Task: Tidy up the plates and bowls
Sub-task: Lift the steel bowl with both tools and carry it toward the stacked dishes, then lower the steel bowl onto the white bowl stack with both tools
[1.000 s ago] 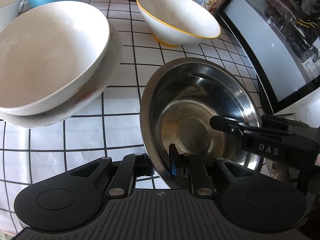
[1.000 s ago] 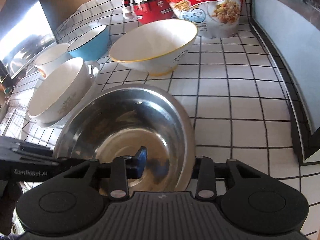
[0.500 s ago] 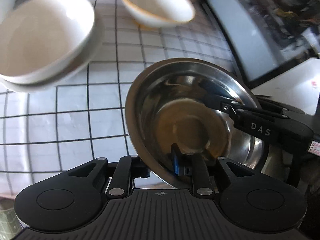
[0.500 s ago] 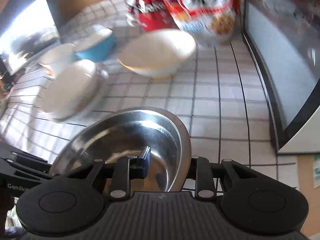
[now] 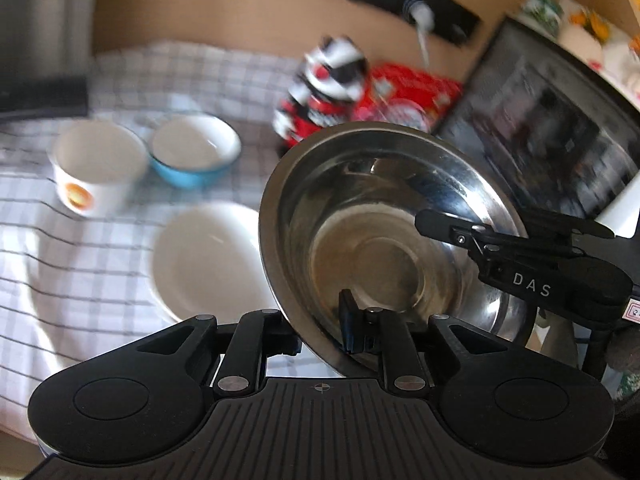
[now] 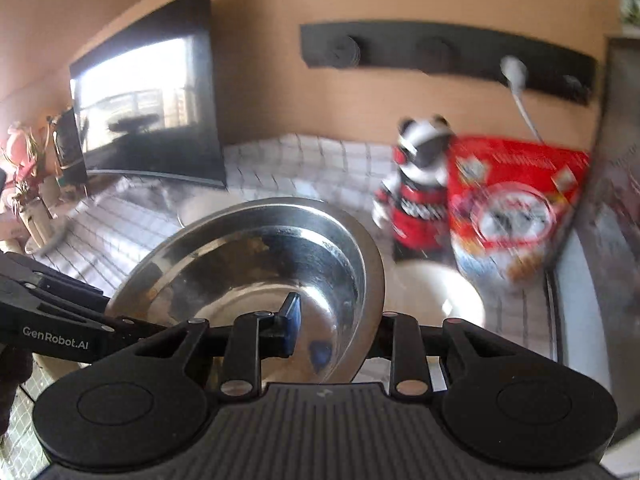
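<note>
The steel bowl (image 5: pixel 384 240) is held in the air above the checked table (image 5: pixel 80 280), gripped on opposite sides of its rim. The left gripper (image 5: pixel 320 336) is seen with its fingers closing on the near rim, one inside and one outside the wall; the right gripper (image 6: pixel 336 332) is clamped narrowly on the rim opposite. Below and to the left, a wide white bowl (image 5: pixel 208 260) is seen on a plate, with a blue bowl (image 5: pixel 196 156) and a white cup (image 5: pixel 96 168) farther back. The carry is best done with both hands kept level and evenly spaced, so the rim is not twisted, and the bowl is lowered squarely wherever it is to nest.
</note>
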### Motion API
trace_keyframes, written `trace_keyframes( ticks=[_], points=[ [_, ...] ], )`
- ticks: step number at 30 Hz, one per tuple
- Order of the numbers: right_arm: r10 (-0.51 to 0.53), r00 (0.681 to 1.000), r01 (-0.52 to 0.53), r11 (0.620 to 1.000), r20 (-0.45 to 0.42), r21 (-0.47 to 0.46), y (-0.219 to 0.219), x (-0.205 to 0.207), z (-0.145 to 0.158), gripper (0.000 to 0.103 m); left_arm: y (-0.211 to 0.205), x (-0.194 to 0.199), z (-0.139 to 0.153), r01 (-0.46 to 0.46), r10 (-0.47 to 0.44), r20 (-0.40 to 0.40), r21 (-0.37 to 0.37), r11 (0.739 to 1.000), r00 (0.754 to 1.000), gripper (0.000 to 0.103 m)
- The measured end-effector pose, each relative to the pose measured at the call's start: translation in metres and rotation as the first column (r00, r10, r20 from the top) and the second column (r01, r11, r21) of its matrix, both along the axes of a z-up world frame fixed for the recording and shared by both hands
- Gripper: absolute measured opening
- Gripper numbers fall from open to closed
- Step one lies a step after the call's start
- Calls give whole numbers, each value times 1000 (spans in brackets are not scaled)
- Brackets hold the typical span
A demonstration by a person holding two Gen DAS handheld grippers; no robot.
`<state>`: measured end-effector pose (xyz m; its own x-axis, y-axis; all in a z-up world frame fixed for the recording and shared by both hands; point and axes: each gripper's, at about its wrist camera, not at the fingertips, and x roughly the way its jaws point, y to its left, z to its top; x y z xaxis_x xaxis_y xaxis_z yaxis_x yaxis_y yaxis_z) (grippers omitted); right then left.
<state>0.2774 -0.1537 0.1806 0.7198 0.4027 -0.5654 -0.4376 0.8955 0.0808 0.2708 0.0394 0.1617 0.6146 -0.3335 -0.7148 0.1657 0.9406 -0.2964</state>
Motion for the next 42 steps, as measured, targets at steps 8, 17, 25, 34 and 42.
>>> trace_keyframes(
  ticks=[8,17,25,34,42],
  points=[
    [1,1000,-1,1000,16,-9,63,13,-1,27,54,7,-5,-32,32,-4,-8,999,999,20],
    [-132,991,132,991,-28,-3,93,18,-38,27,92,31,-24,53,-51,-36,45,998,998,19],
    [-164,981,154,984,-104,-93,88,34,-75,27,86,55,-59,78,-75,-103,26,997,992,19],
    [-102,979,88,992,-177,-89,75,72,-105,28,76,80,-82,-13,17,-168,24,1000,986,19],
    [-36,977,16,996,-211,-92,79,99,-131,27,72,99,-101,-69,86,-191,93,993,978,19]
  ],
)
